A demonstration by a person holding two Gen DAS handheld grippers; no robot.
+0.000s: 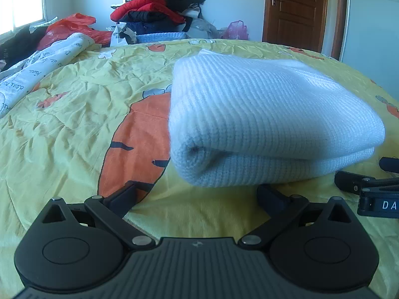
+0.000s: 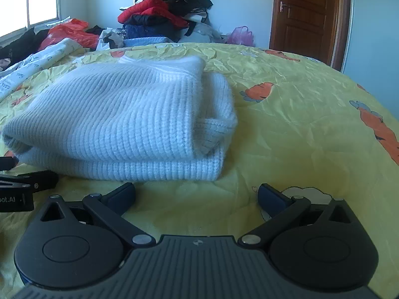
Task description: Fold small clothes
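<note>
Two hand-held grippers sit low on the bed, both with jaws spread wide and nothing between them. The left hand-held gripper (image 1: 195, 195) faces the near-left corner of the folded white knit sweater (image 1: 269, 124), close to it but not touching. The right hand-held gripper (image 2: 197, 195) sits just short of the sweater's near-right edge, its jaws likewise parted and empty.

The sweater lies folded in a thick bundle on the yellow carrot-print bedsheet (image 1: 74, 124), near the middle of the bed. The fold appears complete, or nearly so.

Risks noted:
- At the right end, a ribbed cuff or hem (image 2: 214, 132) bulges out of the bundle. I cannot tell whether it is tucked or loose; if loose, any lift could let it spill and undo the fold.
- The bundle is soft and layered. A pinch on the top layer alone would likely peel it open instead of moving the whole.
- The sheet is crumpled and thin. Jaws closing this low could catch sheet along with knit and drag both.
- The grippers are near one another at the sweater's front edge; closing inward together invites a knock.

A clothes pile (image 1: 159, 7) stands well apart at the bed's far end.
</note>
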